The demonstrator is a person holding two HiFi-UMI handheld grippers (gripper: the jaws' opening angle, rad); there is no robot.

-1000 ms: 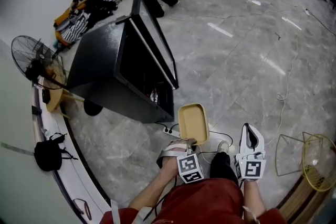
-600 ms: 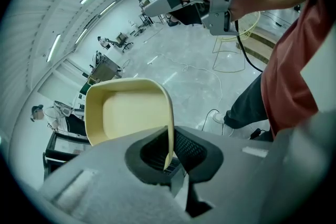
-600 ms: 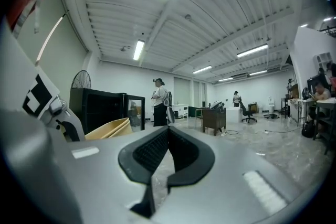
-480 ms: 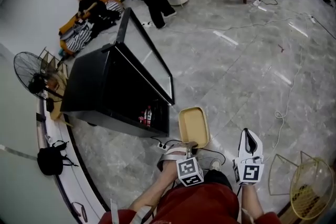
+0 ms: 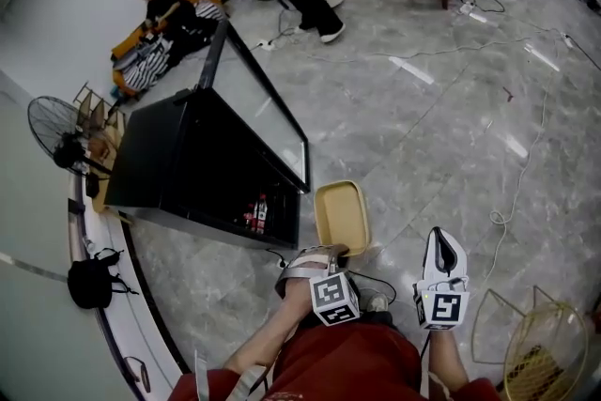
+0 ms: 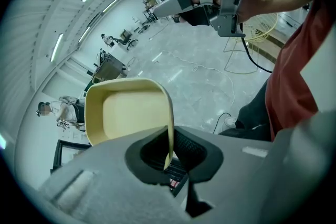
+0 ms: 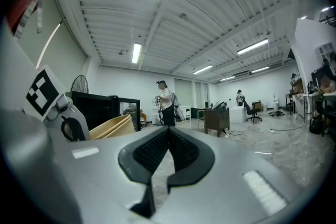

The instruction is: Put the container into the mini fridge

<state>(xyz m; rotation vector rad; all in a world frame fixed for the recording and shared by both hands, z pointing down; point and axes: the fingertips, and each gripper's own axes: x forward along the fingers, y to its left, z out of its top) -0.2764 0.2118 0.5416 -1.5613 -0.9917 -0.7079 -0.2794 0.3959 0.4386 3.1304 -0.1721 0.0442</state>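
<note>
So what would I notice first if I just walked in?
Probably the pale yellow container, pinched by its rim in the left tongs, low in the middle of the head view. Just beyond it, on the grey floor, stands the black mini fridge, its glass door swung open.

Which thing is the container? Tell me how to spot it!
Find the big black mini fridge with its glass door open. Just right of it, the left gripper pinches the container by its rim. It alone is a shallow, empty, pale yellow tub.

Floor fan (image 5: 59, 138); black bag (image 5: 88, 284)
</note>
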